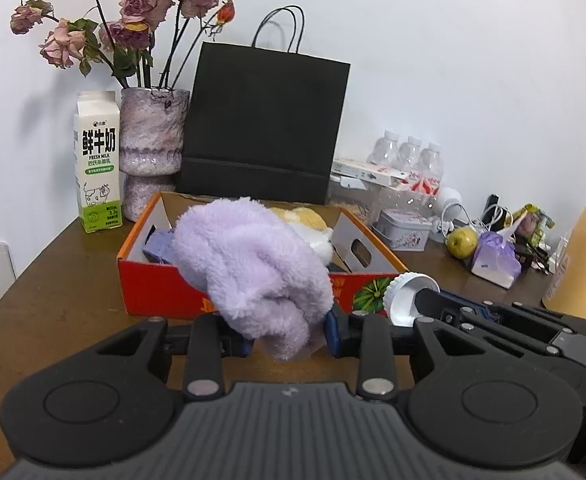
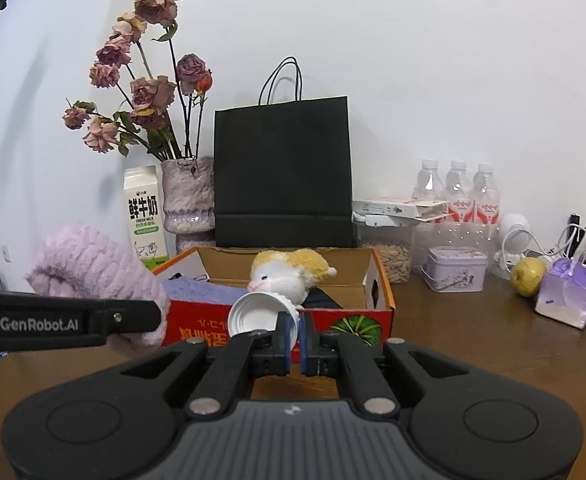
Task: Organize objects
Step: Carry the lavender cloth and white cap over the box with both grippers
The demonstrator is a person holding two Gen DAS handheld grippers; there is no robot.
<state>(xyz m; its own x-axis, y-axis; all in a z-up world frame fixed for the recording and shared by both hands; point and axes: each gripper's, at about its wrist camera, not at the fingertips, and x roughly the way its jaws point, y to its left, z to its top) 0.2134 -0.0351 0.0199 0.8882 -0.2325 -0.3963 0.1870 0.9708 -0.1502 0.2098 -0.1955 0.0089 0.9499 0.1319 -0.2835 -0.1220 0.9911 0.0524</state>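
Observation:
My left gripper (image 1: 291,334) is shut on a fluffy lilac cloth (image 1: 249,268), held just in front of an open orange-red cardboard box (image 1: 161,292). In the right wrist view that lilac cloth (image 2: 93,268) hangs at the left. My right gripper (image 2: 297,336) is shut on the rim of a white round lid (image 2: 253,316), held before the box's (image 2: 381,304) front wall. The same lid (image 1: 407,296) shows at the right of the left wrist view. In the box lie a white-and-yellow plush toy (image 2: 281,276) and a bluish-purple knitted piece (image 2: 197,292).
Behind the box stand a black paper bag (image 2: 283,172), a milk carton (image 2: 145,216) and a vase of dried roses (image 2: 187,200). To the right are water bottles (image 2: 457,188), a tin (image 2: 455,268), a yellowish fruit (image 2: 527,276), a small purple carton (image 2: 567,300) and a yellow flask (image 1: 585,256).

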